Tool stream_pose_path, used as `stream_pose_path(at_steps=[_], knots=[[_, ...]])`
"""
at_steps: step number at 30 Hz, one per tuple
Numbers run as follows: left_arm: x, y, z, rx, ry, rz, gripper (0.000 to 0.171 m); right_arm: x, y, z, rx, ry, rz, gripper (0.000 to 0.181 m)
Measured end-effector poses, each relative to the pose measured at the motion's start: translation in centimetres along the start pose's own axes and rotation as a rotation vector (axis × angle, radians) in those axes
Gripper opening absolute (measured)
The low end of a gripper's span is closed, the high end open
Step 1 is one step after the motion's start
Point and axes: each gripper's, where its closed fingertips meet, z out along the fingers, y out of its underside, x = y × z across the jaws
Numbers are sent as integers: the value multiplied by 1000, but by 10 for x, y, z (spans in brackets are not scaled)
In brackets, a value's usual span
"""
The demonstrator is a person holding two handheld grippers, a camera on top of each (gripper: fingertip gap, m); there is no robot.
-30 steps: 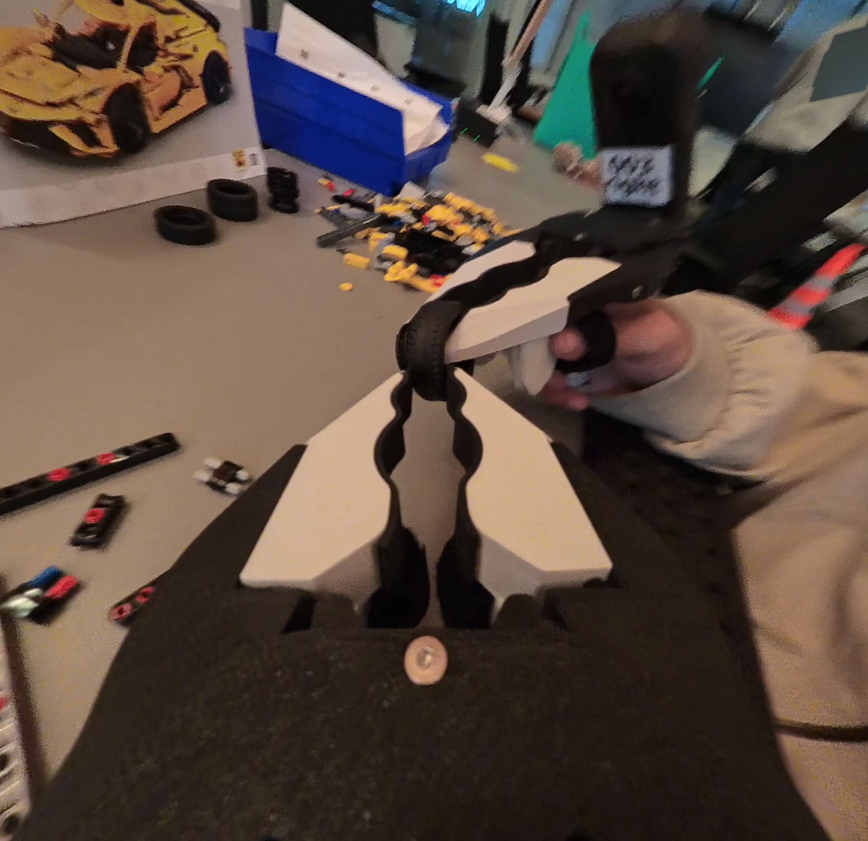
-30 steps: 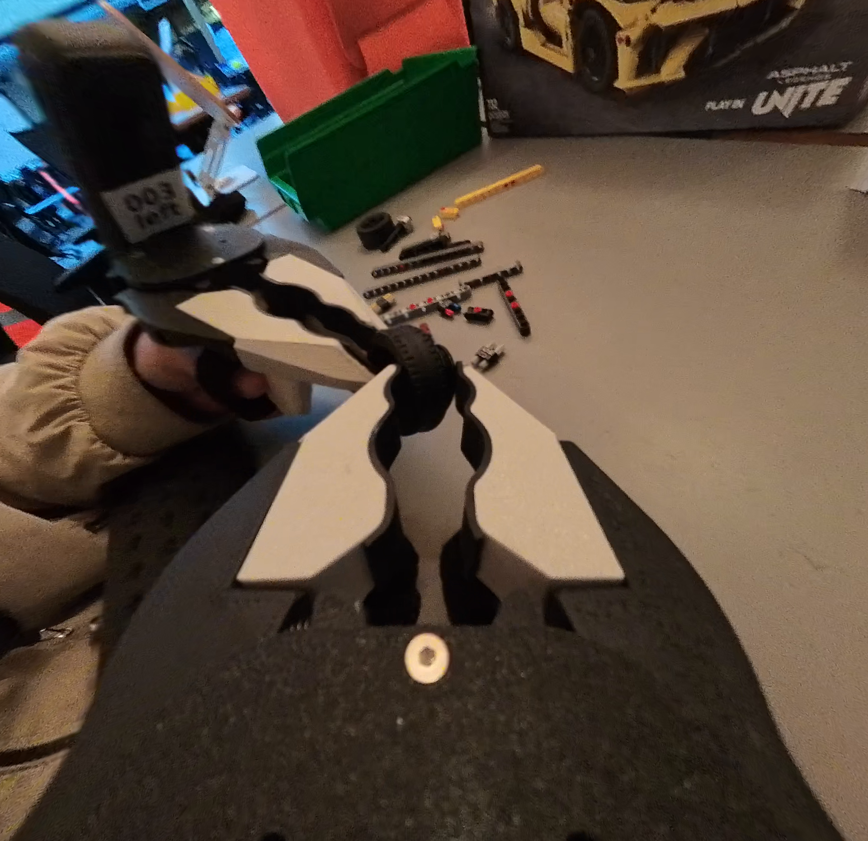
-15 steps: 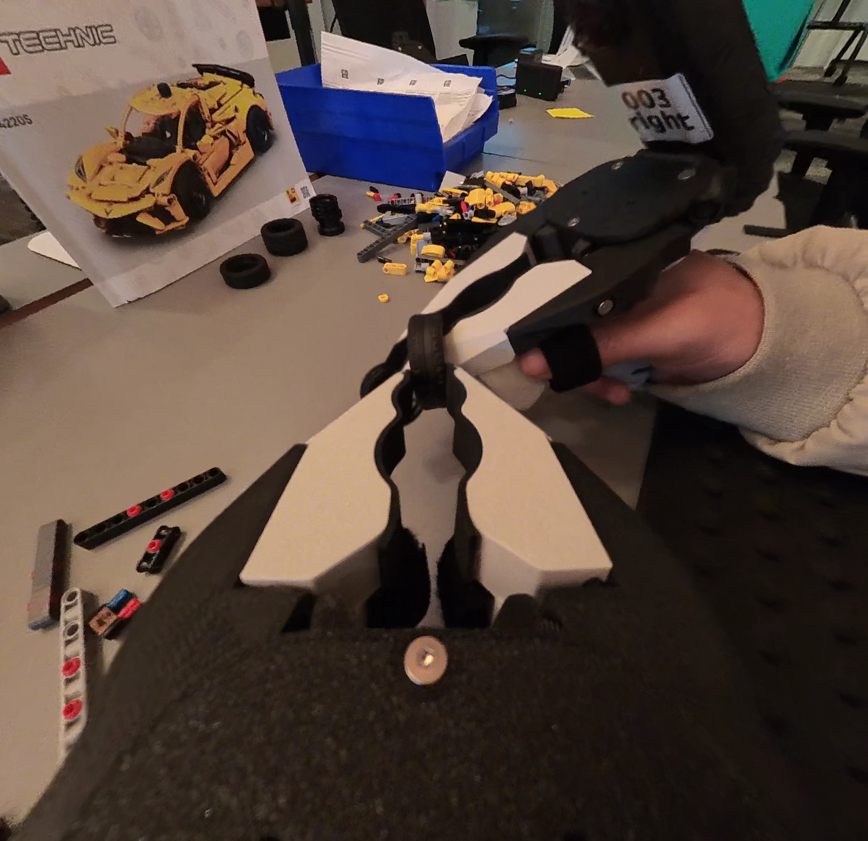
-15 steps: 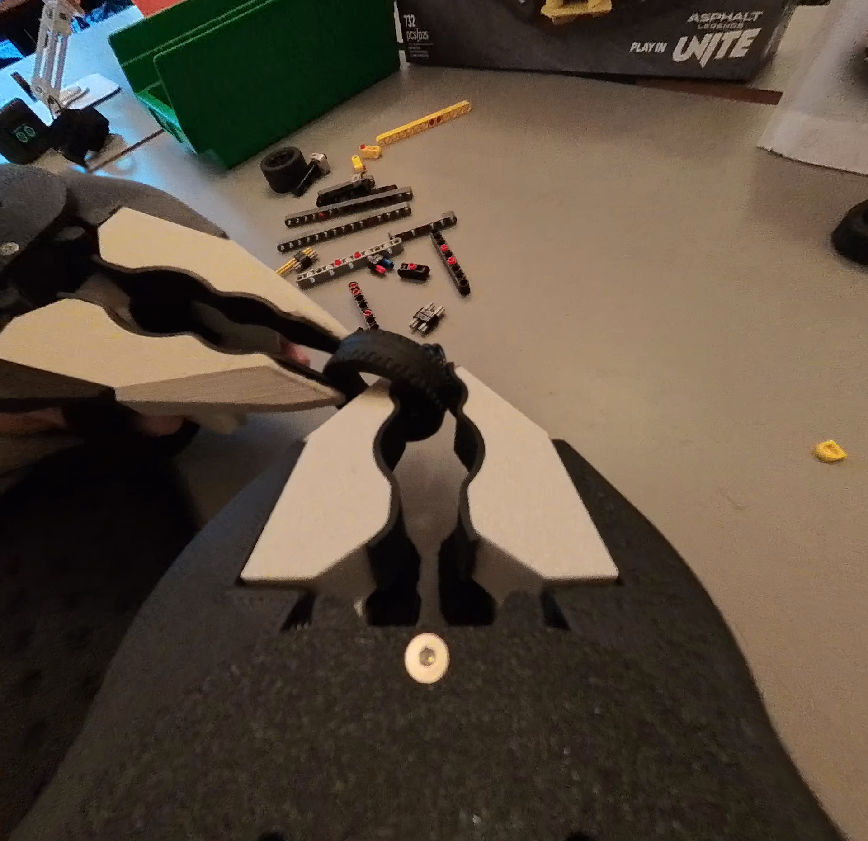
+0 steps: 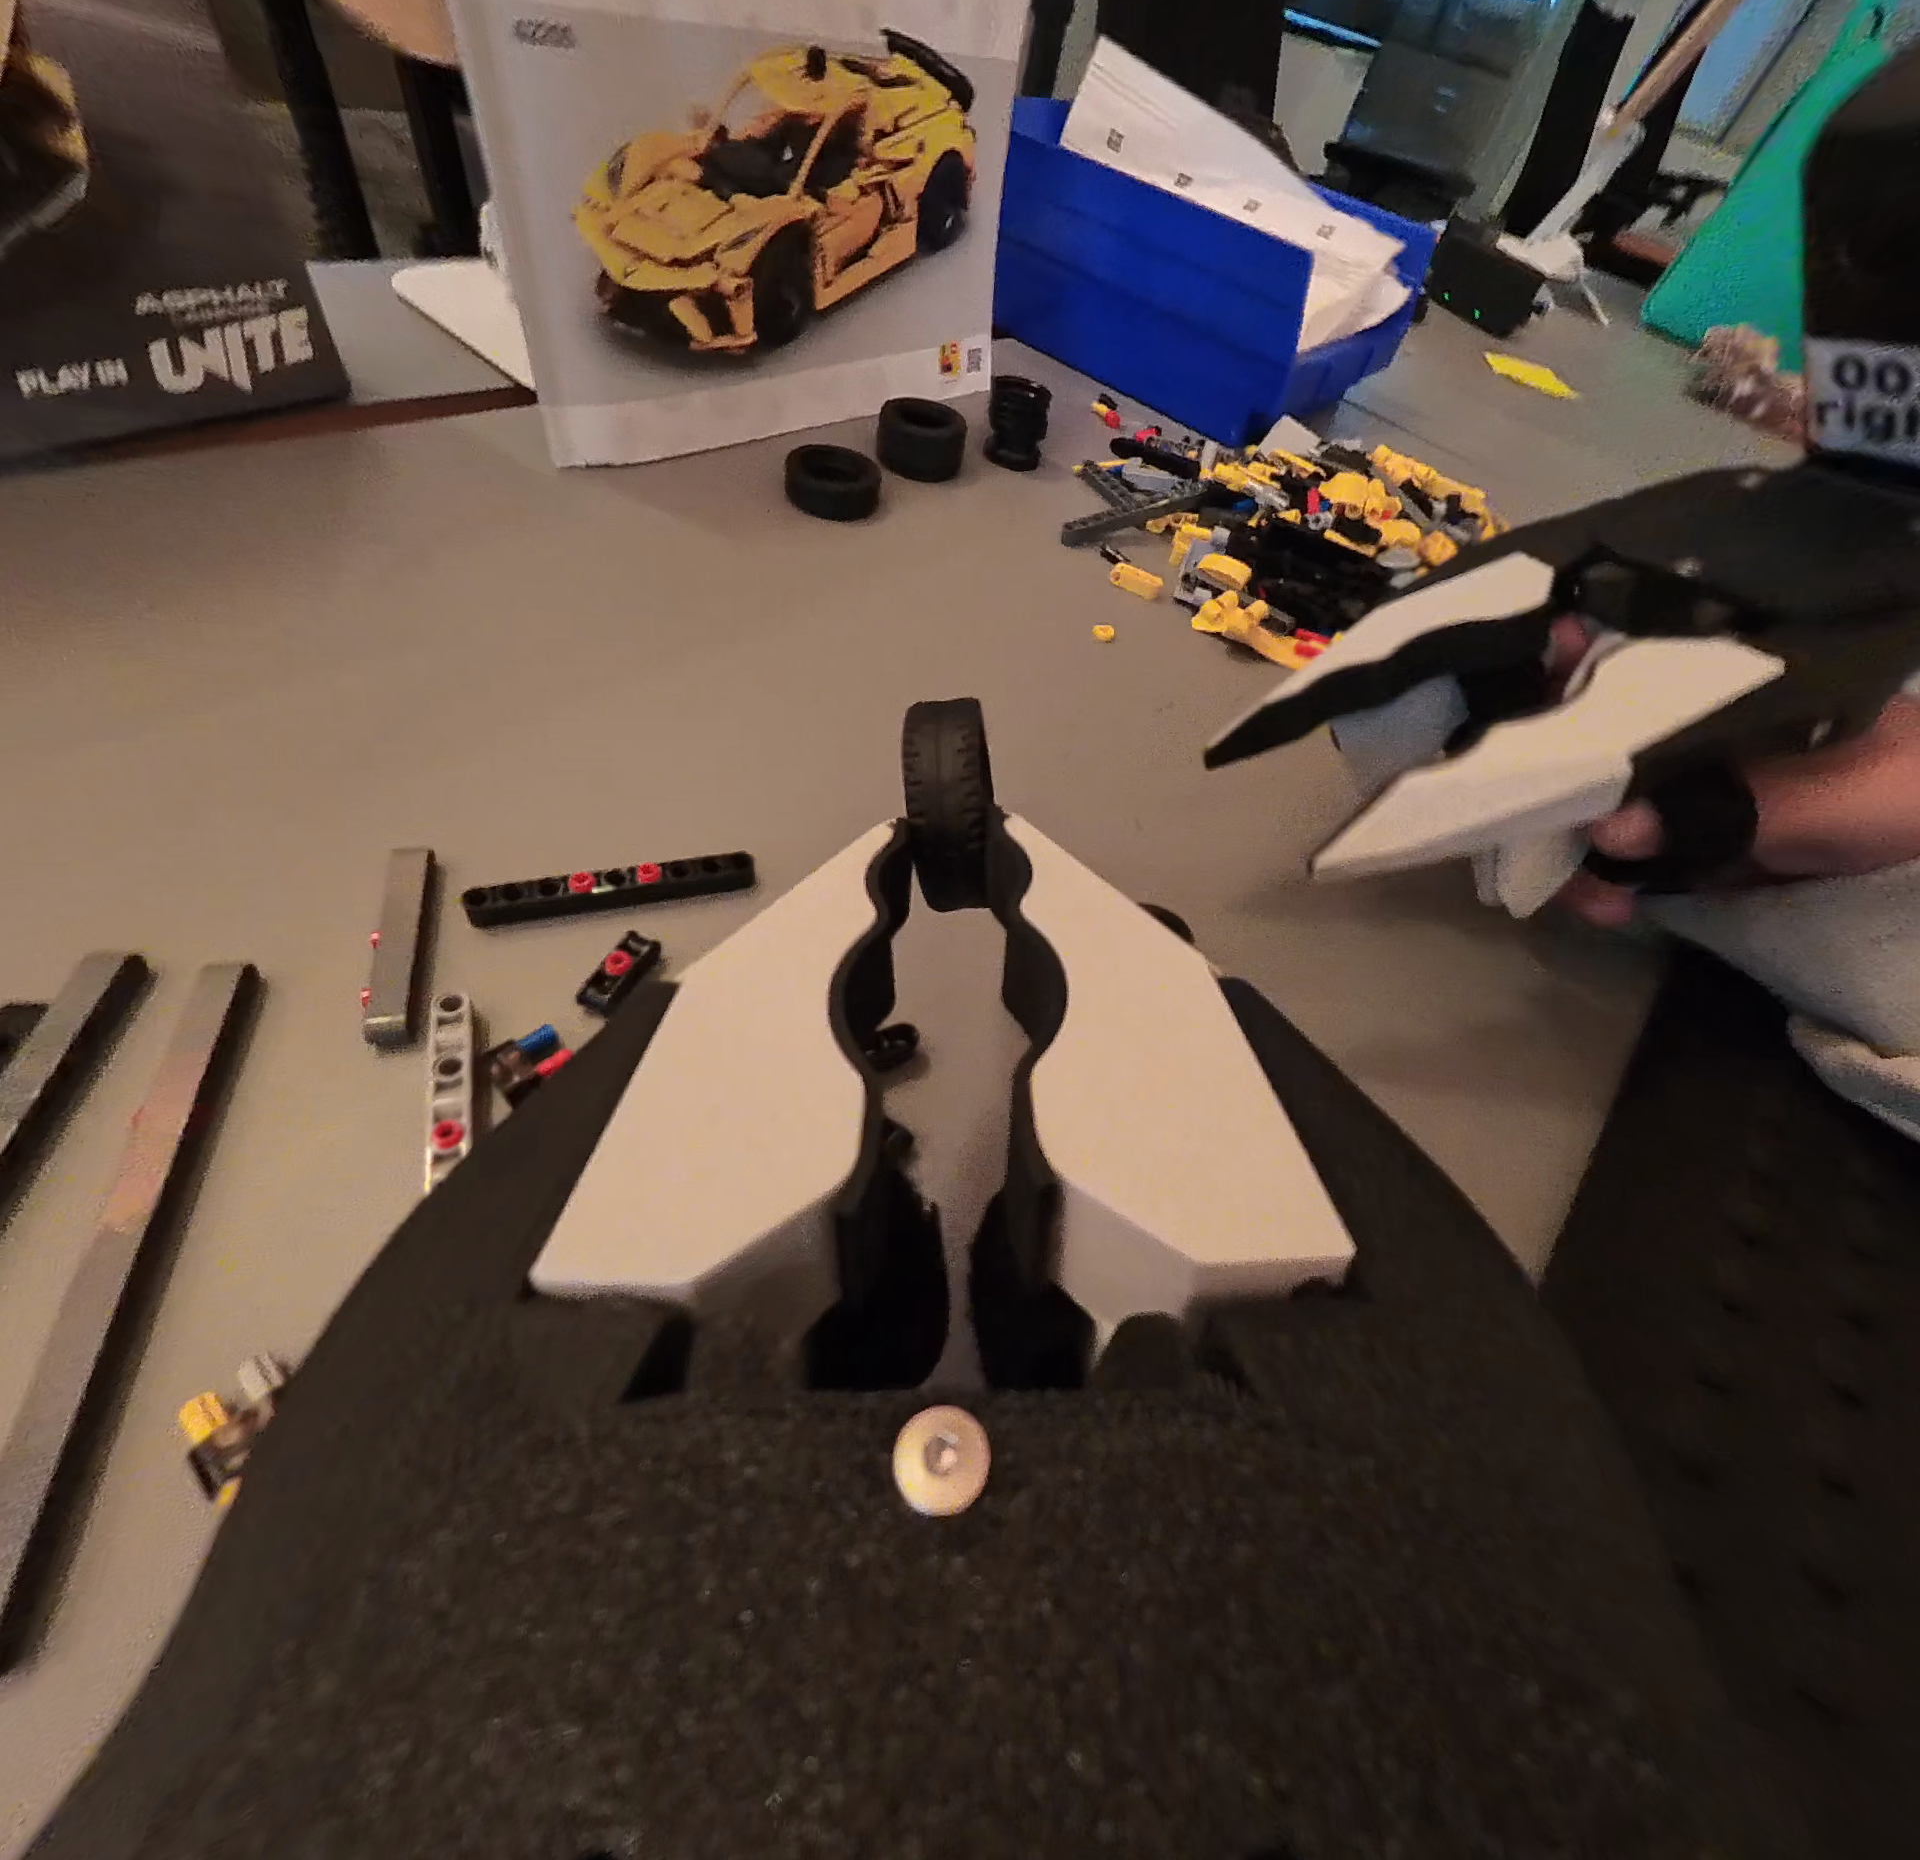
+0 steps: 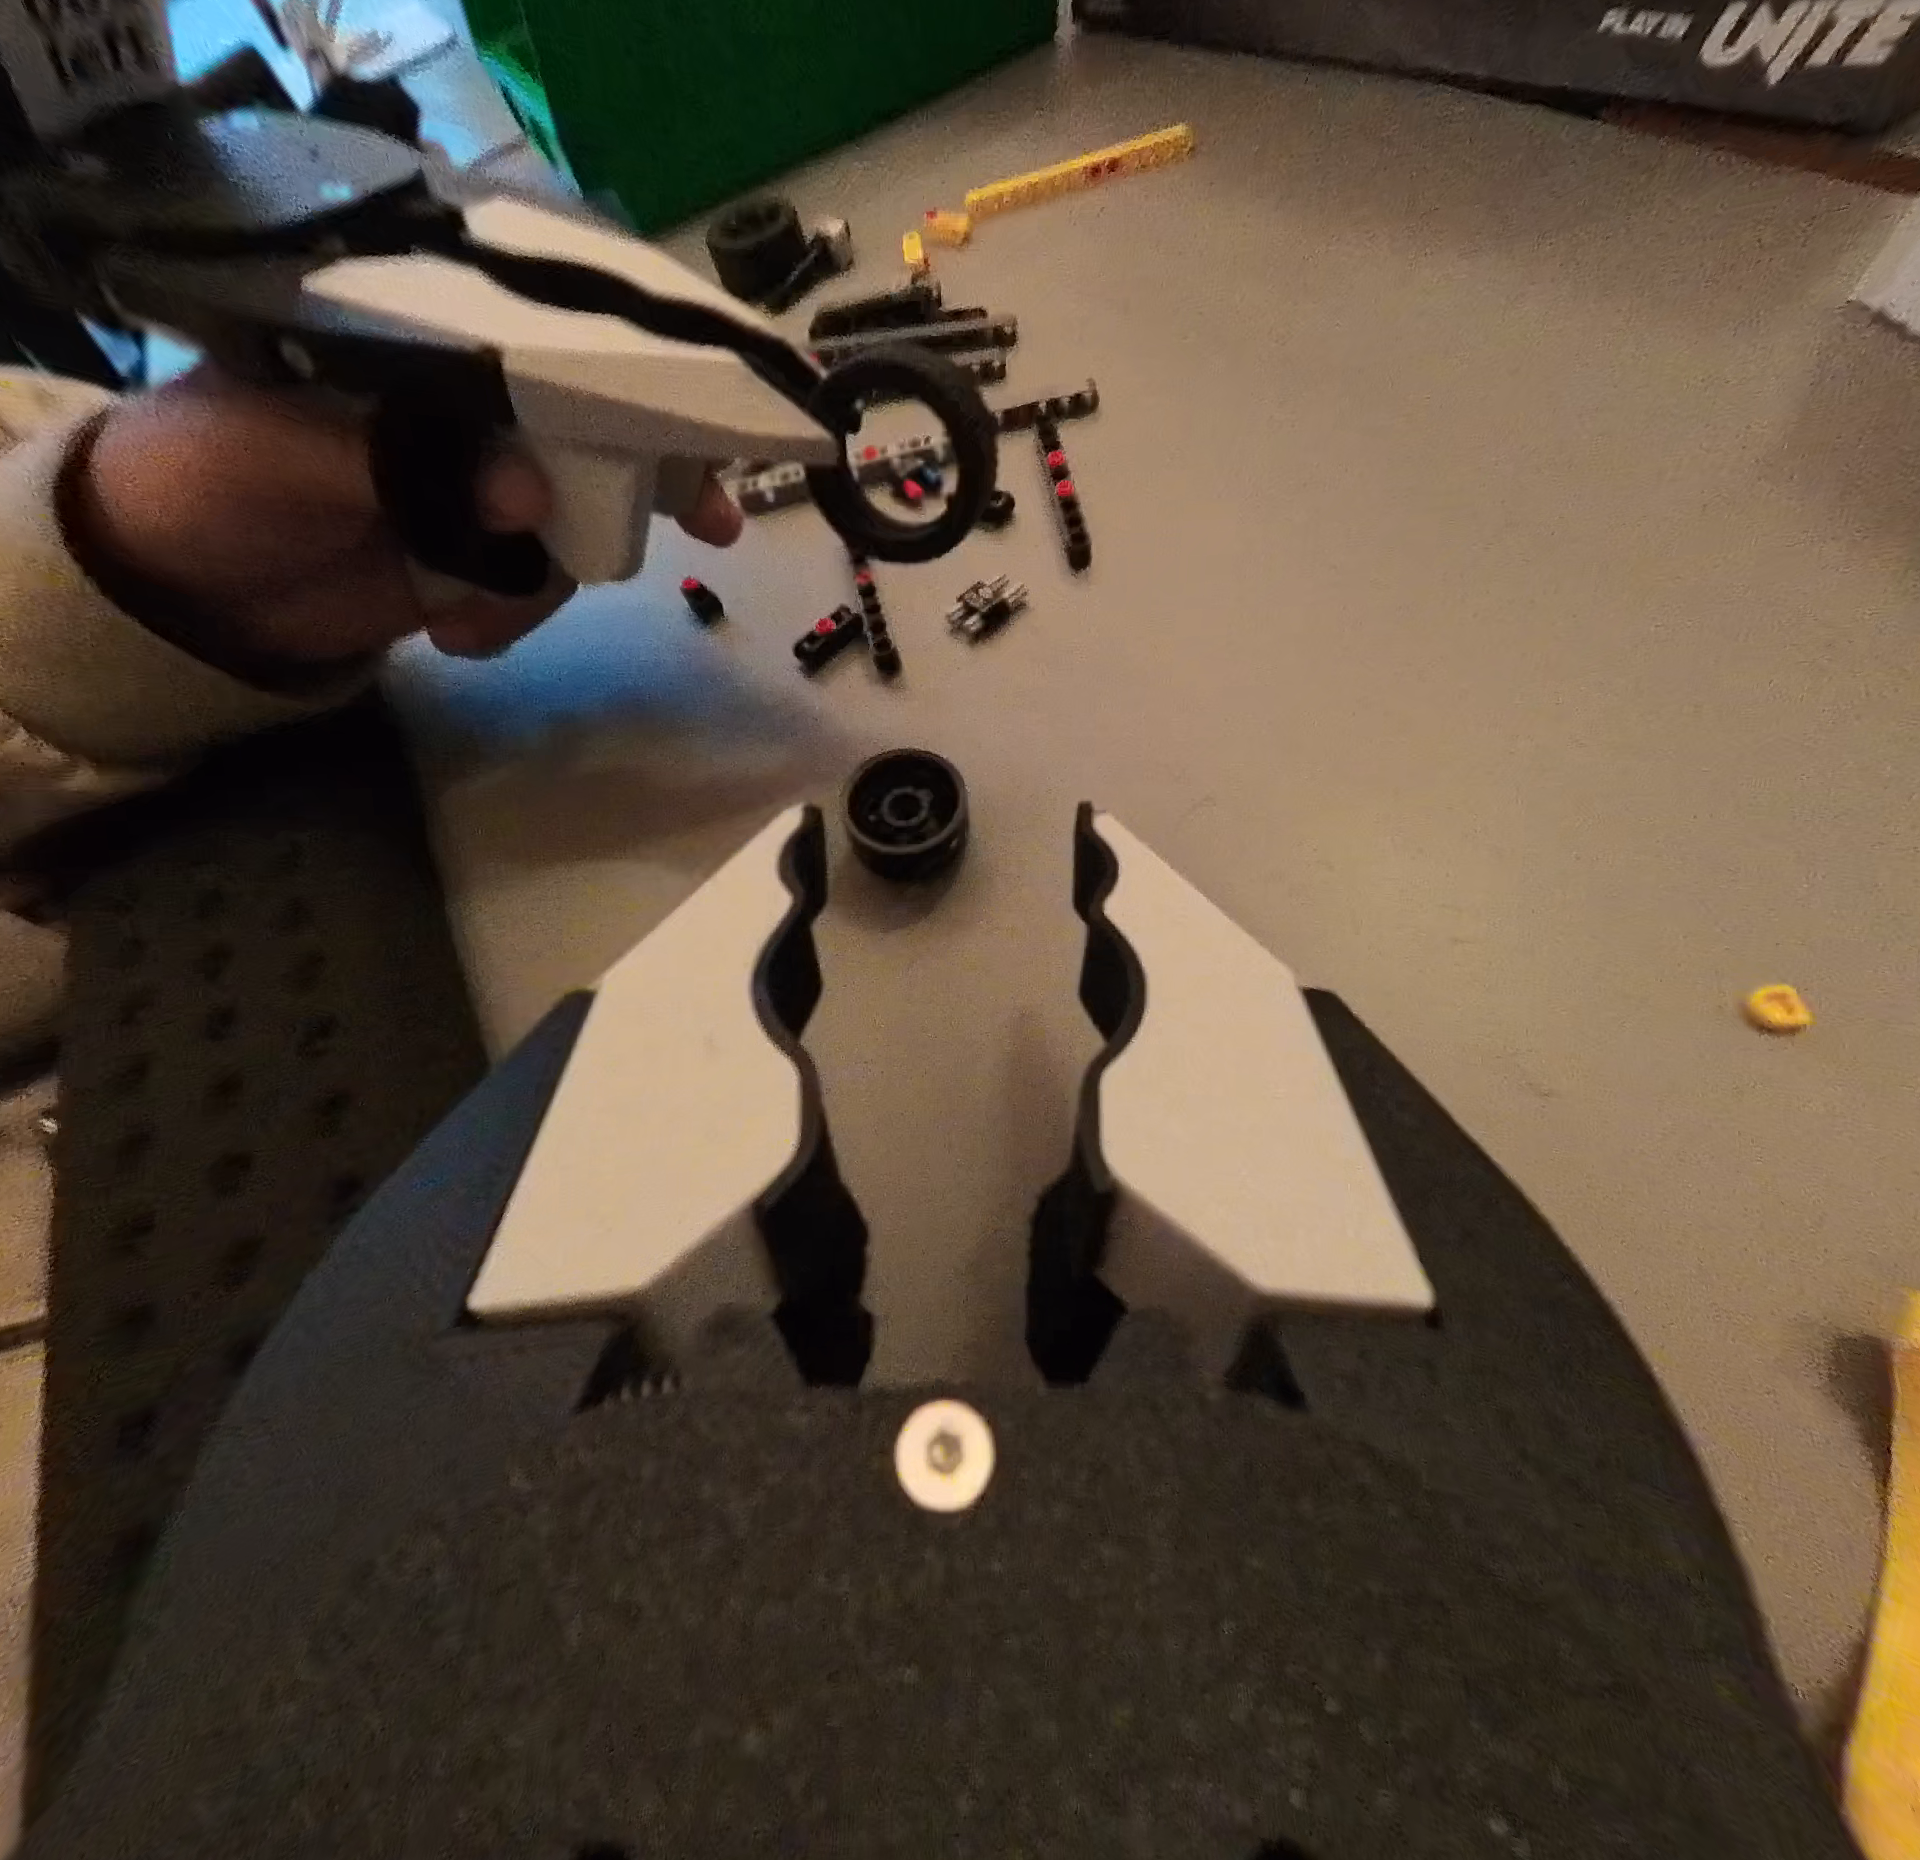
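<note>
- Far left of your left wrist view: grey beams (image 5: 125, 1135) lie flat on the table (image 5: 520, 667); past them a dark box (image 5: 156, 252) stands at the back edge.
- Next right: a black beam (image 5: 608, 885) with red pins, plus small loose pins beside it, all flat on the table.
- Behind those, a booklet (image 5: 748, 221) showing a yellow car stands upright; three spare tyres (image 5: 914, 439) sit just in front of it.
- Centre: your left gripper (image 5: 945, 844) is clenched on a black tyre (image 5: 943, 771), pinched at the fingertips, tyre upright, off the table. In the right wrist view the same tyre (image 6: 904, 460) shows as an empty ring, beams visible through it.
- Right of the booklet: blue bin (image 5: 1143, 283) with papers in it; a pile of yellow and black parts (image 5: 1309, 543) lies near its front.
- Far right of that view: your right gripper (image 5: 1278, 802) is apart from the tyre, fingers spread.
- Right wrist view, left to right: your hand (image 6: 260, 522) on the left gripper, green bin (image 6: 779, 54) behind it.
- Centre: right gripper (image 6: 945, 834) released, holding nothing. A black rim (image 6: 906, 813) lies on the table just ahead of the tips, nearer the left finger; touching or not, probably not, but blur makes it hard to call.
- Further right: yellow beam (image 6: 1081, 169) near the box, one small yellow piece (image 6: 1779, 1008) alone on the table.
</note>
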Motion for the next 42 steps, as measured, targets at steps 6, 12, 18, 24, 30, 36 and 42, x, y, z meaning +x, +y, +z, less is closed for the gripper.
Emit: stream_pose_path(at_steps=[6, 12, 18, 24, 30, 36, 42], knots=[[4, 0, 1, 0, 70, -96, 14, -12, 24, 39, -169, 72, -225, 61], [7, -2, 0, 10, 81, -87, 14, -4, 23, 44, -250, 116, -251, 29], [8, -2, -1, 13, 116, -158, 14, 119, -60, -55, -77, 417, -153, 29], [16, 2, 1, -9, 173, -202, 14, 277, -46, -77, -319, 497, 17, 29], [13, 3, 1, -16, 178, -235, 14, 307, -42, -62, -322, 467, 95, 29], [16, 5, 1, -24, 211, -270, 14, 307, -29, -56, -391, 464, 68, 30], [16, 5, 1, -26, 218, -282, 14, 310, -22, -58, -385, 477, 61, 30]])
